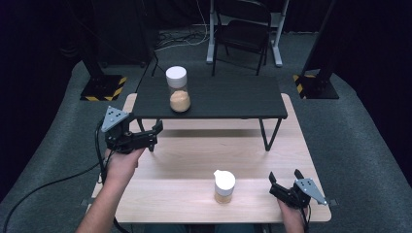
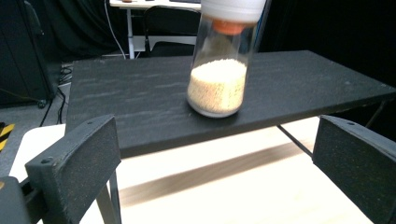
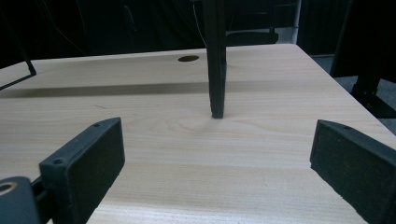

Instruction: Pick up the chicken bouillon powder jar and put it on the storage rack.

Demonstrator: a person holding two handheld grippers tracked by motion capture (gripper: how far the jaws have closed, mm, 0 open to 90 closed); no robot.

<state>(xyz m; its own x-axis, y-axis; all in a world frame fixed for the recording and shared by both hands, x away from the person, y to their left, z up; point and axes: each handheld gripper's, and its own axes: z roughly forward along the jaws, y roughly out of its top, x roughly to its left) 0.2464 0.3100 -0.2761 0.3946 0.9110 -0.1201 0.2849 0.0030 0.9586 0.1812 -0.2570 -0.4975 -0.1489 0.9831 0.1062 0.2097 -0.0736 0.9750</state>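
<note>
A tall clear jar [image 1: 178,90] with a white lid, part full of pale orange grains, stands on the left part of a low black shelf [image 1: 233,97]. In the left gripper view the tall jar [image 2: 217,84] stands near the front edge of the black shelf [image 2: 130,93]. My left gripper [image 1: 156,135] hovers open just in front of the shelf's left end, with nothing between its jaws [image 2: 215,144]. A short jar [image 1: 224,187] with a white cap sits on the wooden table [image 1: 184,155] near its front. My right gripper [image 1: 284,174] rests open to that jar's right, jaws empty [image 3: 217,140].
The shelf stands on thin black legs [image 3: 215,60] on the wooden table; a small round hole [image 3: 188,59] marks the tabletop. Beyond the table are a folding chair [image 1: 243,29] and two stands with yellow-black bases [image 1: 102,87] [image 1: 316,85]. A cable [image 1: 48,187] trails off left.
</note>
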